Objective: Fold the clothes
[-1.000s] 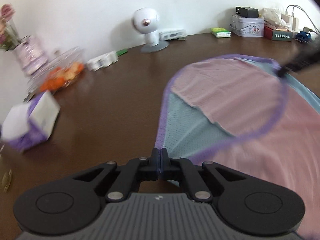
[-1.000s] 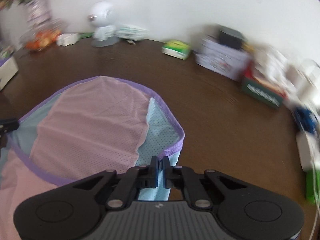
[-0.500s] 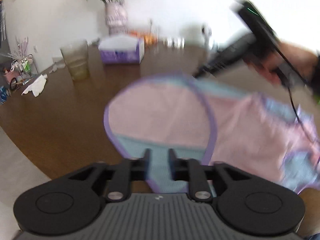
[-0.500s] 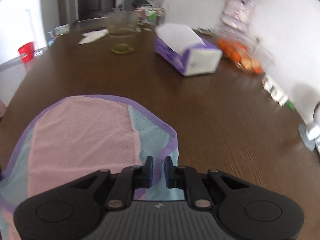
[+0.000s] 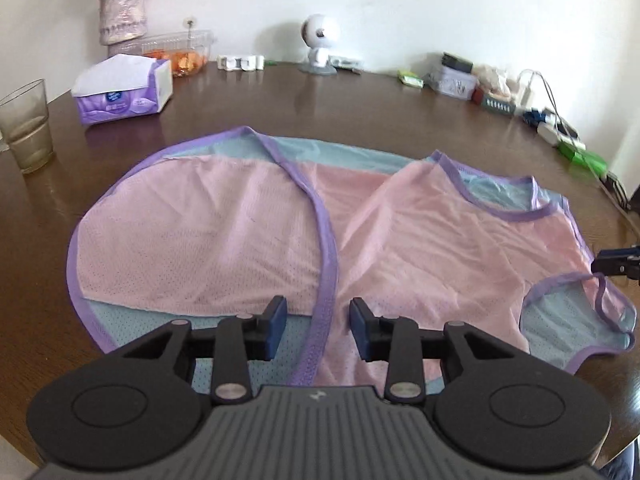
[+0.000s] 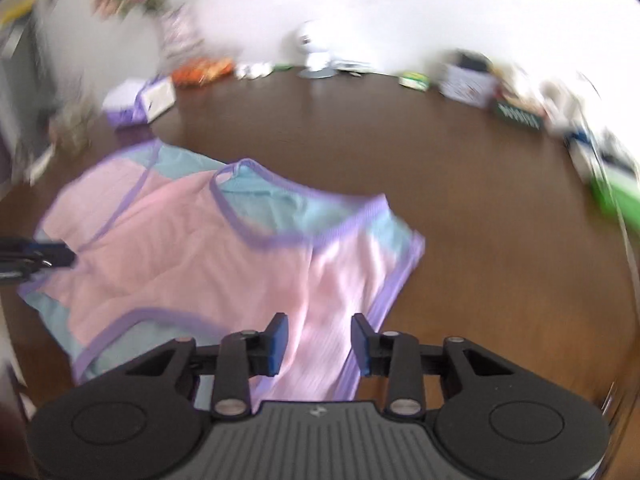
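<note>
First fold looks done: pink mesh tank top (image 5: 400, 240) lies flat on counter (image 5: 360, 112), hem end doubled over. My left hand-held gripper (image 5: 318, 328) & right hand-held gripper (image 6: 318, 344) both spread apart, empty. Next: regrip an edge for 2nd fold, I reckon.

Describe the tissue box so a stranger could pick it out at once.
Start at the dark wooden table and look past the pink garment toward the white wall. The tissue box sits between the clear glass and the plastic tub of orange food. It is the only purple and white carton there, with a white tissue sheet on top.
</note>
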